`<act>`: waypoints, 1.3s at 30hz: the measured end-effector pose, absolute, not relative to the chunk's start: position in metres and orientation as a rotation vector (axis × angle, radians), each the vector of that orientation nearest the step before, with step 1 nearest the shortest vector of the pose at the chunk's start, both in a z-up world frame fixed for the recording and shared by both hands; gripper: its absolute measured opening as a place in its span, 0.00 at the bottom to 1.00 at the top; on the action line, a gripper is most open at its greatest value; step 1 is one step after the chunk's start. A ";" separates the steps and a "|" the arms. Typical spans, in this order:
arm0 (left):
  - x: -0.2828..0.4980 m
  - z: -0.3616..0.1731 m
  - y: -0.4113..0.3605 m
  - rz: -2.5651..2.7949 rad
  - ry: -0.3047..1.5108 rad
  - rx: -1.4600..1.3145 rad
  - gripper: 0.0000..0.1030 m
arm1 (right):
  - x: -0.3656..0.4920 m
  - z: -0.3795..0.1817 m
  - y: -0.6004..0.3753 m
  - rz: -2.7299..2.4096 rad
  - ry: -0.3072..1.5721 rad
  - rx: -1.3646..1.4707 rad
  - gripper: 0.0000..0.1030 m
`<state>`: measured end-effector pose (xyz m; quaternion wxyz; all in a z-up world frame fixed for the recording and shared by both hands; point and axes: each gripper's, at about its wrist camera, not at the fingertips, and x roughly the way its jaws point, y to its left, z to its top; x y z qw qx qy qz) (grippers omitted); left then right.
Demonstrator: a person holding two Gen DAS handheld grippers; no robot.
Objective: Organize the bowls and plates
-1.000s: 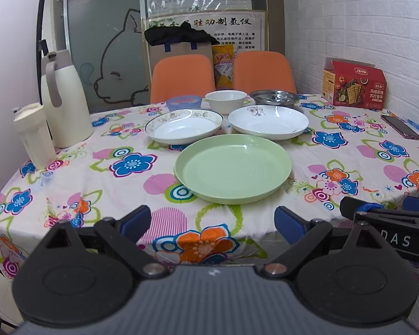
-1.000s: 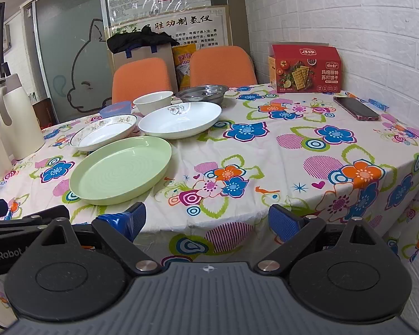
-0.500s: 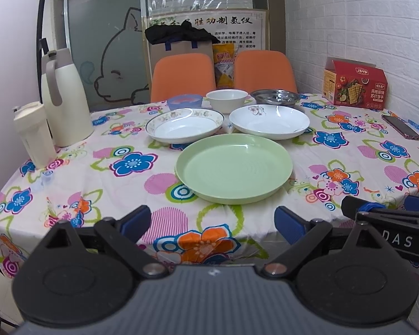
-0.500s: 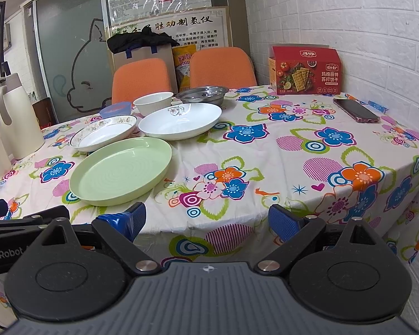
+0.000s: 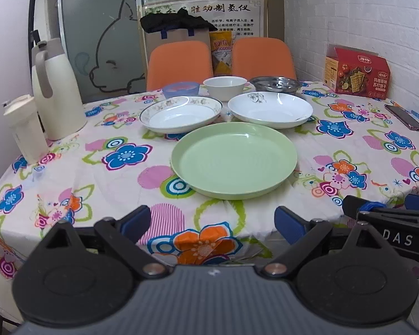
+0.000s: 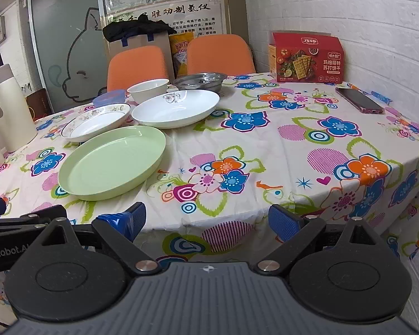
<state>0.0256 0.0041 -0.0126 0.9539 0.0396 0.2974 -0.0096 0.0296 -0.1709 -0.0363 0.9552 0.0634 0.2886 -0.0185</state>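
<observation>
Awaiting first pick — left gripper [image 5: 212,222] and right gripper [image 6: 206,219] both spread, empty, at counter's near edge; green plate [image 5: 234,159] nearest, centre. Next: a rim grasp, likely stacking.

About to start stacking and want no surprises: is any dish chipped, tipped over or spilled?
Nothing stands out. The green plate, both white plates and the three bowls behind sit upright, apart and look empty; no chips visible.

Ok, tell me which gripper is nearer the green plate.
Left. The left gripper faces the green plate straight on at the table edge; the right gripper sits off to the plate's right.
</observation>
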 end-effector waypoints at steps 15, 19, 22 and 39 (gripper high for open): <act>0.065 -0.016 0.006 -0.039 0.659 0.098 0.92 | 0.063 -0.040 -0.178 -0.024 0.579 0.190 0.80; 0.084 -0.016 0.015 -0.038 0.695 0.083 0.92 | 0.080 -0.039 -0.176 -0.009 0.587 0.202 0.80; 0.100 -0.011 0.026 -0.027 0.713 0.067 0.92 | 0.097 -0.036 -0.170 0.027 0.596 0.181 0.80; 0.212 -0.035 0.083 0.019 0.899 -0.076 0.91 | 0.187 -0.052 -0.128 0.158 0.735 0.047 0.80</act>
